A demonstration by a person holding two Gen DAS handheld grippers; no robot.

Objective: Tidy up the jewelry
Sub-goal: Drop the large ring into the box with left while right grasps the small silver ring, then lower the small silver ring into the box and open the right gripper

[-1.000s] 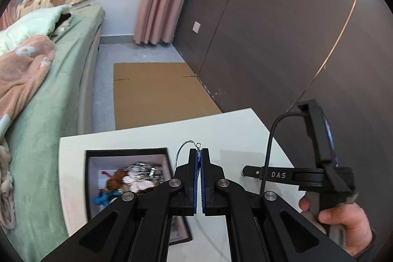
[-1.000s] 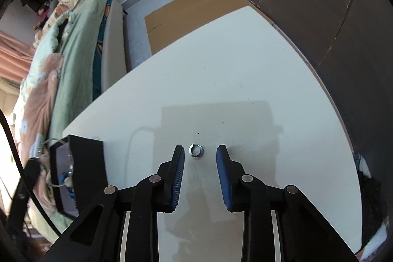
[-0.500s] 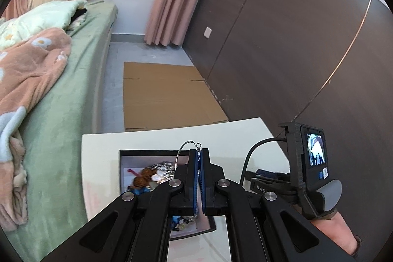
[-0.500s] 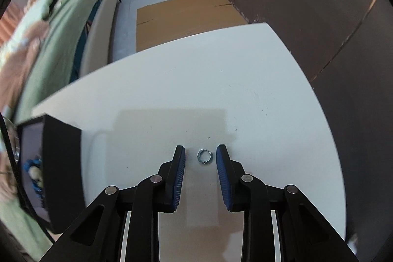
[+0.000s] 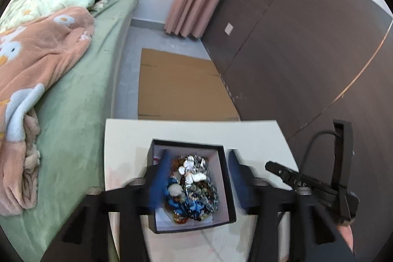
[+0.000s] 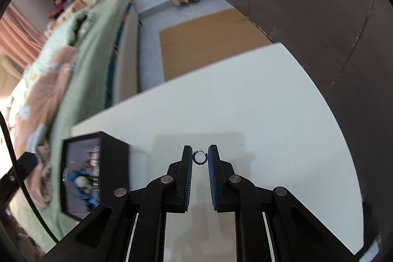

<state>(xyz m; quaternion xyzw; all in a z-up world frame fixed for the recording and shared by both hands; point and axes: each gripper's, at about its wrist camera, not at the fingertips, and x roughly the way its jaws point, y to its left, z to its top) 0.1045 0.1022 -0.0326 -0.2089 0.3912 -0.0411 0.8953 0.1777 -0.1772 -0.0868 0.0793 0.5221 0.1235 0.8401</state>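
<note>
A black box (image 5: pixel 227 178) with a pale lining stands on the white table (image 5: pixel 127 139) and holds a heap of jewelry (image 5: pixel 194 188). My left gripper (image 5: pixel 196 172) is open above the box, its blue pads blurred on either side of the heap. In the right wrist view a small silver hoop ring (image 6: pixel 199 157) sits between the tips of my right gripper (image 6: pixel 199 156), whose blue pads touch both its sides. The box also shows in the right wrist view (image 6: pixel 115 163) at the left.
A bed with a green cover (image 5: pixel 81 90) and a peach blanket (image 5: pixel 36 60) runs along the table's left side. A cardboard sheet (image 5: pixel 181 87) lies on the floor beyond. A dark wall panel (image 5: pixel 307 53) stands to the right.
My left gripper has opened and the thin wire hoop it held is gone from its tips. My right gripper has narrowed onto the small ring.
</note>
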